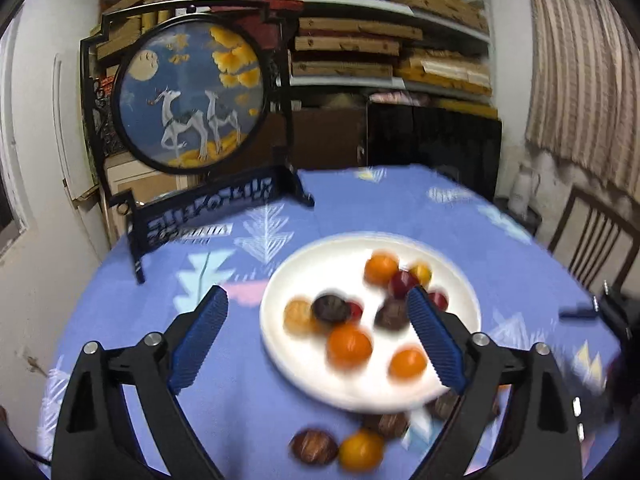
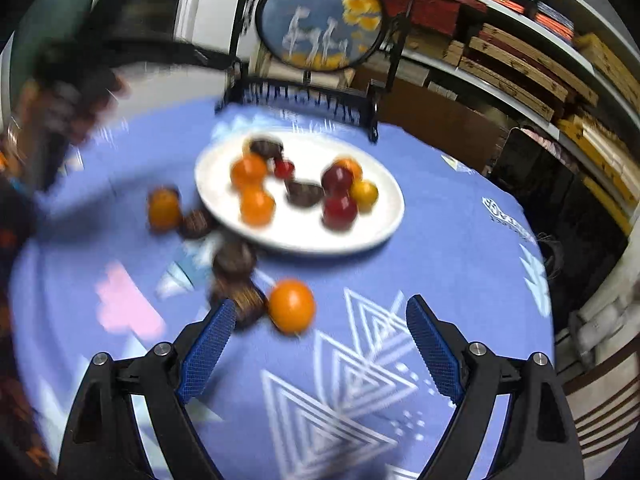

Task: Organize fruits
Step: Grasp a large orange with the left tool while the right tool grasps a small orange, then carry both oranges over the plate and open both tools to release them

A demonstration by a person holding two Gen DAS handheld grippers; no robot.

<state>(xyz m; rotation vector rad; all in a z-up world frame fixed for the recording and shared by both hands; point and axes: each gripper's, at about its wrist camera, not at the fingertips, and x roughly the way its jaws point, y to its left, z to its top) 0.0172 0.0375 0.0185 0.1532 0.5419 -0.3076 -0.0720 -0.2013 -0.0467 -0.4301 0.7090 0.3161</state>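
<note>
White plate (image 1: pixel 280 332) holding oranges and dark fruits sits just beyond the left gripper (image 1: pixel 316 300), whose jaws gape wide and hold nothing. Right gripper (image 2: pixel 320 312) is likewise wide and unladen, an orange (image 2: pixel 291 306) and a brown fruit (image 2: pixel 244 300) ahead between its fingertips.

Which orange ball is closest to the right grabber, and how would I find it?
Find the big white plate on the blue tablecloth. Come off its near rim toward the right gripper, past the dark brown fruits. The orange fruit sits there alone on the cloth, bright and smooth, the nearest one to the open blue pads.
</note>
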